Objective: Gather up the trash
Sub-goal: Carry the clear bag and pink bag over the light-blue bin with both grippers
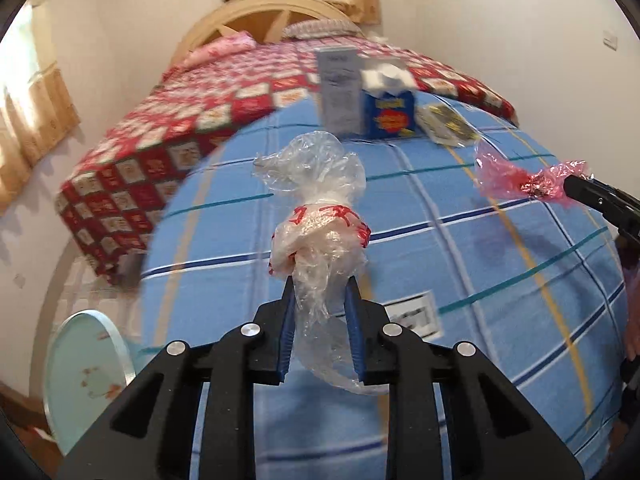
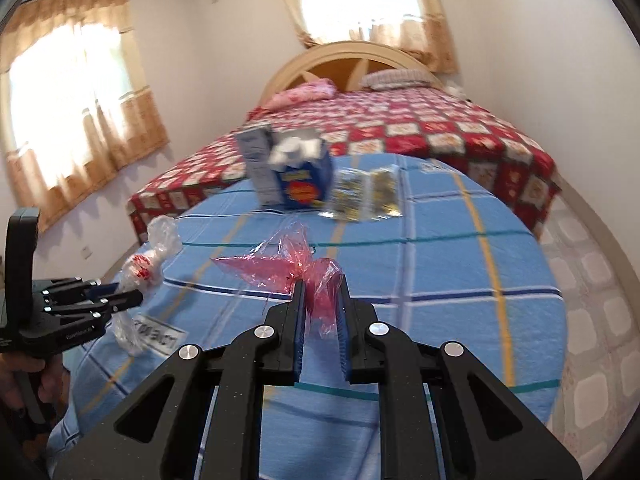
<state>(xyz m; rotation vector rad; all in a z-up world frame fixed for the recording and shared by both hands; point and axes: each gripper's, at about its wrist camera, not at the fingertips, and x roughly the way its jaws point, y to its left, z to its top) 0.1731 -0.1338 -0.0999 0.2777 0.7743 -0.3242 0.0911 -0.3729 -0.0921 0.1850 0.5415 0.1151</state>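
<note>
A crumpled clear plastic bag (image 1: 320, 216) with red print stands up between the blue pads of my left gripper (image 1: 320, 284), which is shut on its lower part above the blue checked tablecloth (image 1: 460, 280). In the right wrist view the same bag (image 2: 148, 264) shows at the left, held by the left gripper (image 2: 120, 300). My right gripper (image 2: 322, 284) is shut on a pink cellophane wrapper (image 2: 288, 268). That wrapper (image 1: 516, 180) also appears at the right of the left wrist view, at the tip of the right gripper (image 1: 576, 186).
At the table's far side stand a grey carton (image 1: 338, 88), a blue tissue box (image 1: 388, 108) and a flat shiny packet (image 1: 444, 124). A bed with a red checked quilt (image 2: 420, 128) lies beyond. A pale green round stool (image 1: 84, 364) sits low at the left.
</note>
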